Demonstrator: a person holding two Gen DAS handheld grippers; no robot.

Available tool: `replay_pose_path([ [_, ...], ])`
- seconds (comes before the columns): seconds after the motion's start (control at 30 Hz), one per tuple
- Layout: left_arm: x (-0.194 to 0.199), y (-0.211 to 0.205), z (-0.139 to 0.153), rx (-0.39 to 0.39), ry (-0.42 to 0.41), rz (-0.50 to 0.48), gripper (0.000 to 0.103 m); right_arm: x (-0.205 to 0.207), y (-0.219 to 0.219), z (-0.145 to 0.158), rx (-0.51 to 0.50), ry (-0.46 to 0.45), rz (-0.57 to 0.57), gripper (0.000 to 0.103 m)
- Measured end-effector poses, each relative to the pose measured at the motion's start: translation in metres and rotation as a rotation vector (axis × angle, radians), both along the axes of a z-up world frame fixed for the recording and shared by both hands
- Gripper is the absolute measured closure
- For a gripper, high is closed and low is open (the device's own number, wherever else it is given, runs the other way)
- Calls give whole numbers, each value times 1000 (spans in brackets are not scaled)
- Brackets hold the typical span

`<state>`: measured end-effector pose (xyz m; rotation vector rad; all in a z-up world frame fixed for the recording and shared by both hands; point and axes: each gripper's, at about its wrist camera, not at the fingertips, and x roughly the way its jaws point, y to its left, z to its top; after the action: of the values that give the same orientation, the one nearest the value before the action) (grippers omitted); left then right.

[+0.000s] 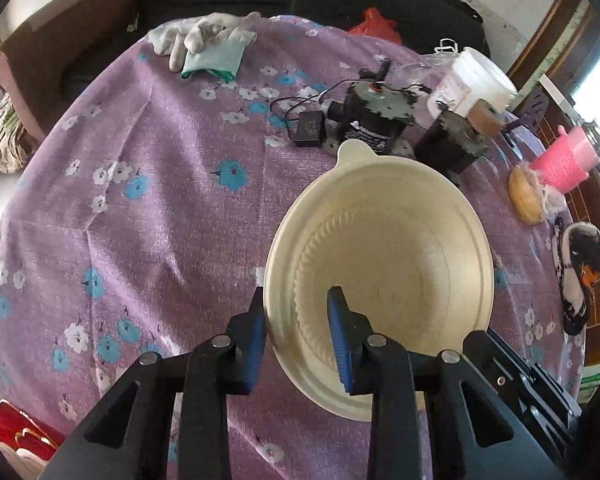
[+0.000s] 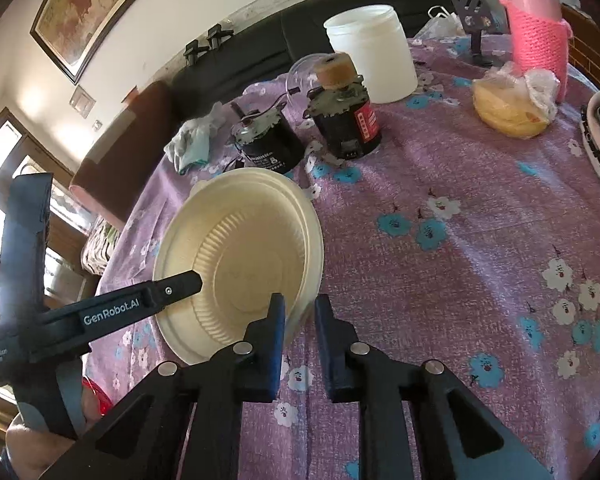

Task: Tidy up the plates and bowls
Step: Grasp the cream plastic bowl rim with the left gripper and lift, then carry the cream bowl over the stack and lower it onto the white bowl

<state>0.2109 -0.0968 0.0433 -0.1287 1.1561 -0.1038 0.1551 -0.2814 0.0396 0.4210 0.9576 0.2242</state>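
A cream bowl (image 1: 380,240) rests on the purple flowered cloth (image 1: 140,200), and a ribbed ring inside it looks like a nested plate. My left gripper (image 1: 296,292) straddles the bowl's near-left rim, one blue pad outside and one inside, shut on the wall. In the right wrist view the same bowl (image 2: 240,240) looks tilted. My right gripper (image 2: 299,299) is shut on its near-right rim, which shows as a thin edge between the pads. The left gripper's inner finger (image 2: 180,284) reaches over the bowl's left edge.
Behind the bowl stand two black motors (image 1: 372,120) (image 1: 456,140), a wired adapter (image 1: 310,130) and a white tub (image 1: 476,80). To the right are a pink knitted cup (image 1: 564,164), a bagged bun (image 1: 526,196) and a slipper (image 1: 584,272). Gloves (image 1: 208,44) lie at the far edge.
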Motion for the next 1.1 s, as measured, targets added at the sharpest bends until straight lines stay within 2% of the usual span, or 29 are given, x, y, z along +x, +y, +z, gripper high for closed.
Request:
replay_pose_path([
  [0.27, -62, -15, 37, 0, -113, -85, 75, -43, -17, 24, 49, -37, -1, 87],
  [0.47, -157, -31, 58, 7, -198, -220, 72, -120, -36, 51, 63, -76, 17, 87],
  [0.63, -233, -31, 49, 16, -229, -326, 72, -186, -42, 60, 47, -99, 56, 87],
  [0.8, -285, -27, 26, 68, -263, -356, 68, -234, -36, 41, 43, -66, 83, 87],
  [0.93, -297, -24, 10, 119, -302, -333, 68, -247, -30, 24, 48, -47, 94, 87],
  [1.1, -296, -21, 5, 136, -325, -323, 68, -246, -21, 15, 19, -67, 77, 86],
])
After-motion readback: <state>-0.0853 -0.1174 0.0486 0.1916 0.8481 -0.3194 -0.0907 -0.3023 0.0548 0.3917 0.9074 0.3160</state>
